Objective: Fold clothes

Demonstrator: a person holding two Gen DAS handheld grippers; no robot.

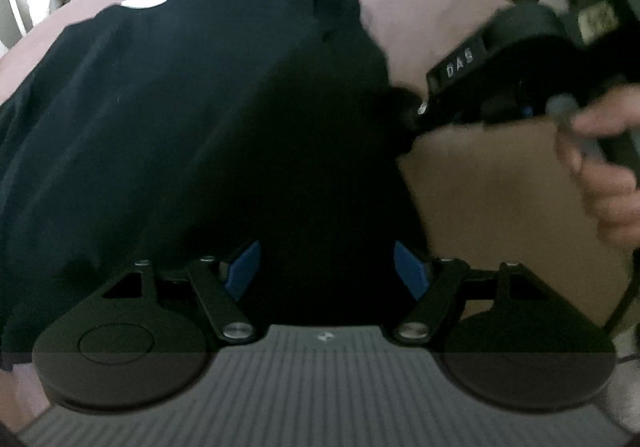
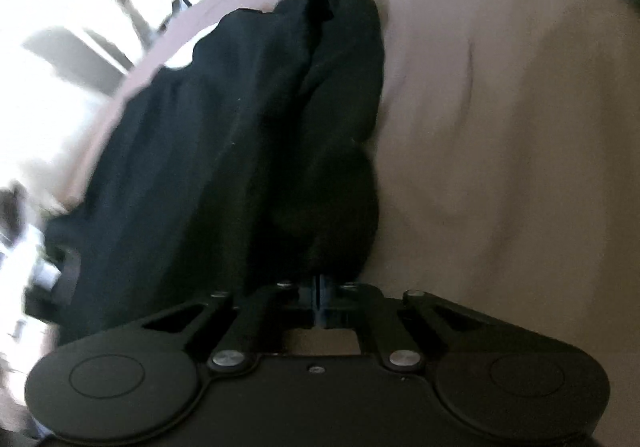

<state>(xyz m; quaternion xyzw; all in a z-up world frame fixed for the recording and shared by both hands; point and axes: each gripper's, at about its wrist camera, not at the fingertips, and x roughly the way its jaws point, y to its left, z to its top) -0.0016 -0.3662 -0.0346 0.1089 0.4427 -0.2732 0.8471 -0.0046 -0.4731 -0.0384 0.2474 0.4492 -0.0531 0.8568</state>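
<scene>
Between left fingers (image 1: 245,270), black garment (image 1: 192,107), right fingers (image 2: 320,293) pinching it

Blurred room clutter (image 2: 60,59) beyond the bed is unreadable.

You had one dark garment (image 1: 192,119), black or very deep navy, spread over the pinkish bedsheet (image 1: 420,19). It lay mostly flat with soft wrinkles, its far edge showing a raised, folded-over peak. A small white patch showed at that far edge, just beside the dark cloth. Along its right side the fabric was bunched into a thick rolled ridge (image 2: 344,95) running toward you, and the near end of that ridge was gathered into a rounded lump, lifted slightly off the sheet.
</scene>
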